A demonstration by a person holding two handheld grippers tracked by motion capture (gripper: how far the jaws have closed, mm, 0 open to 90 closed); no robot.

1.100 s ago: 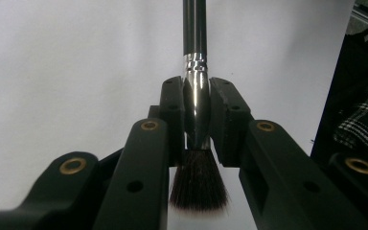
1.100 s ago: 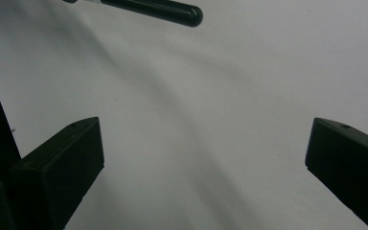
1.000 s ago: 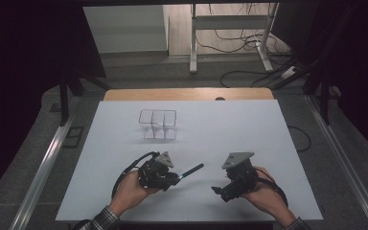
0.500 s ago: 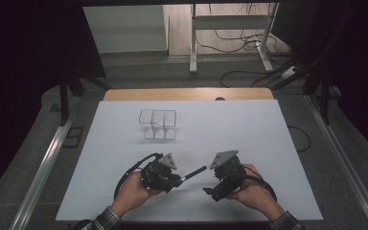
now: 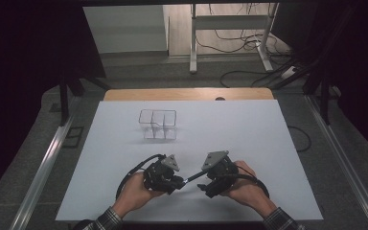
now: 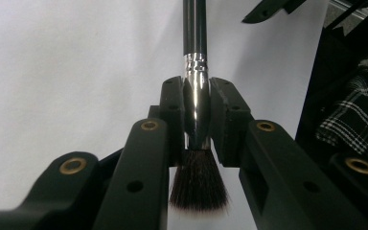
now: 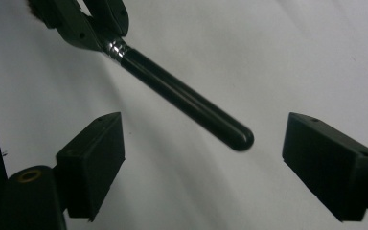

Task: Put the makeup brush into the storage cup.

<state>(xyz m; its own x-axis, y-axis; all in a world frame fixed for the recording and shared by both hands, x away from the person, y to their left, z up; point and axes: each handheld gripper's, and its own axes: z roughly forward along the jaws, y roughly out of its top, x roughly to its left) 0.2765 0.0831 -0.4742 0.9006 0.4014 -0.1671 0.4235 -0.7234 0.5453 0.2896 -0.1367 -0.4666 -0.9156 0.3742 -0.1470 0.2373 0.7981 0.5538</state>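
Note:
A makeup brush [image 6: 194, 57] with a black handle, silver ferrule and dark bristles is clamped at the ferrule by my left gripper [image 6: 195, 122], which is shut on it. In the high view the left gripper [image 5: 175, 179] holds the brush [image 5: 191, 178] low over the white table near the front edge, handle pointing right. My right gripper [image 5: 205, 183] is open, its jaws either side of the handle's rounded end [image 7: 235, 136] in the right gripper view, not touching it. A clear plastic organiser [image 5: 158, 124] with compartments stands farther back on the table.
The white table top [image 5: 249, 139] stretches wide around both hands, with a wooden strip along its far edge. Metal rails run along both sides. A desk frame and cables lie on the floor beyond.
My right gripper has moved left toward the left gripper, and its open jaws now flank the end of the brush handle. The left gripper has held still with the brush.

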